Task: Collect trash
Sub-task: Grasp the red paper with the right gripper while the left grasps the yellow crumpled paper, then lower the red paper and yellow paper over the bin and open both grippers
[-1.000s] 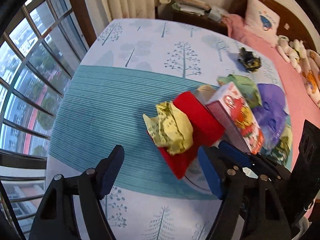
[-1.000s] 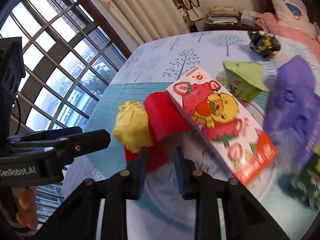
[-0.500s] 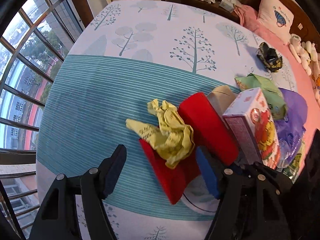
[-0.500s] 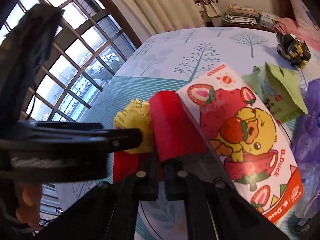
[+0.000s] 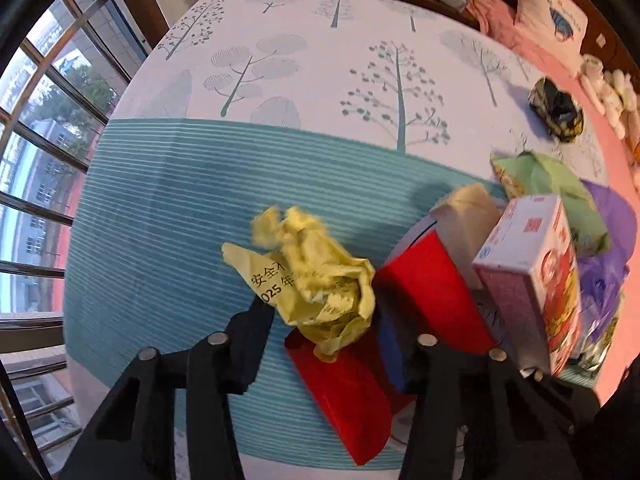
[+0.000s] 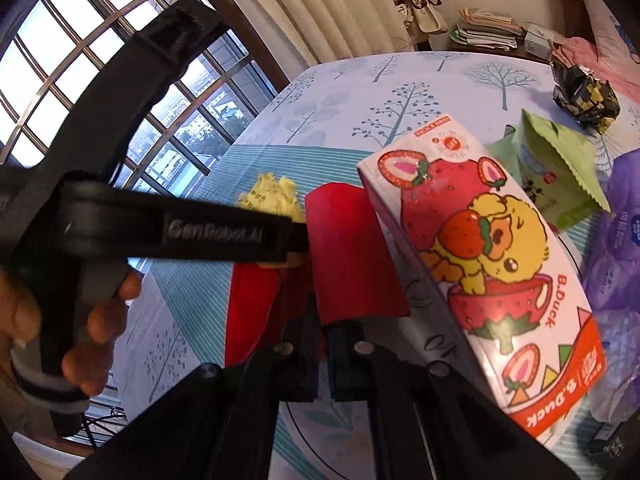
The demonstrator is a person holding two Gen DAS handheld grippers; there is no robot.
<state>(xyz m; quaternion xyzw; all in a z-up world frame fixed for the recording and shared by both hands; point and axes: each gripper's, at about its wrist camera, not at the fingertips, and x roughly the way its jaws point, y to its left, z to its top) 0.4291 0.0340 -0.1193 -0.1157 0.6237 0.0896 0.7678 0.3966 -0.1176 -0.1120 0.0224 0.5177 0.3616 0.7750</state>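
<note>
The left gripper points steeply down at the crumpled yellow paper, its jaws closing with the wad between them; the pads do not look pressed onto it yet, though the right-hand pad is partly hidden behind the paper. The right gripper is clamped tight on the near edge of the red card, a folded red sheet standing up off the table. My reading is that this hand pins the card so it stays put while the other plucks the wad lying on top of it.

In the right wrist view, a hand wraps the left tool's handle at the left edge, and that tool's black finger crosses in front of the yellow paper, just touching the card's left side.

Just right of the red card a strawberry-print carton leans on edge against it. Beyond that lie a green sachet and a purple plastic bag, bunched together at the right of the teal-striped cloth. A dark crumpled wrapper sits well apart at the far right, near the pink bedding. No bin or bag mouth for the rubbish shows in either view.
</note>
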